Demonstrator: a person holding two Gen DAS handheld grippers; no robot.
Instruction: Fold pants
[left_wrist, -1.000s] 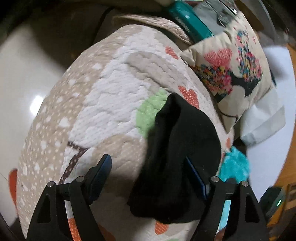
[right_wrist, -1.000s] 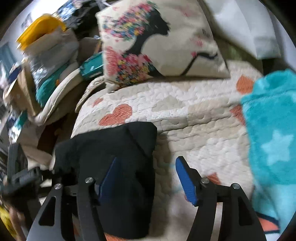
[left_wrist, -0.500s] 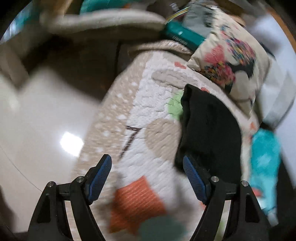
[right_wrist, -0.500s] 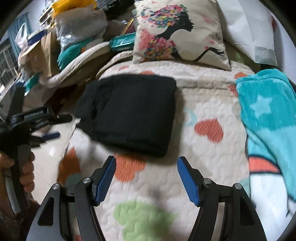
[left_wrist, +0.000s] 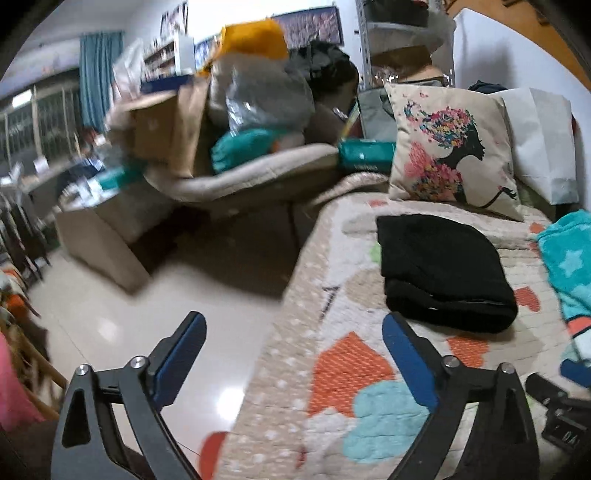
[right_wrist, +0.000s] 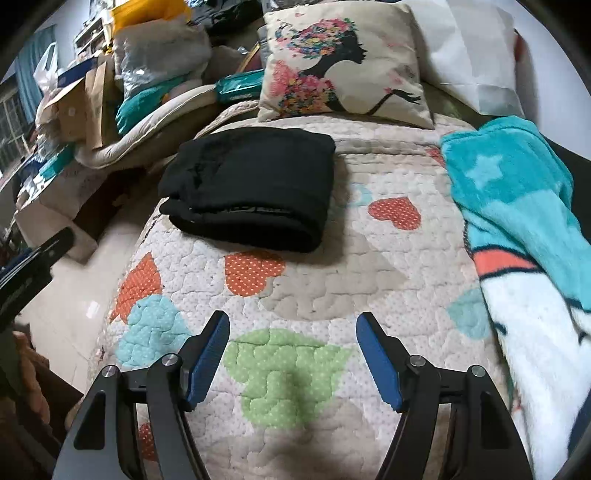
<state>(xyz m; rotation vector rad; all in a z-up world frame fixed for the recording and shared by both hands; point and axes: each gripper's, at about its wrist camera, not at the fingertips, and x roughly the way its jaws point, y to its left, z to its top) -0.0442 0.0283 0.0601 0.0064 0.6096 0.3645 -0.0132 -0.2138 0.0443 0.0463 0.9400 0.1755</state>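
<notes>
Right wrist view shows folded black pants (right_wrist: 247, 192) at eleven o'clock on the quilt (right_wrist: 332, 280) (both grippers' fingers spread wide, holding nothing).

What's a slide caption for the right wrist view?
Open right gripper hovers over quilt; folded black pants lie ahead.
</notes>
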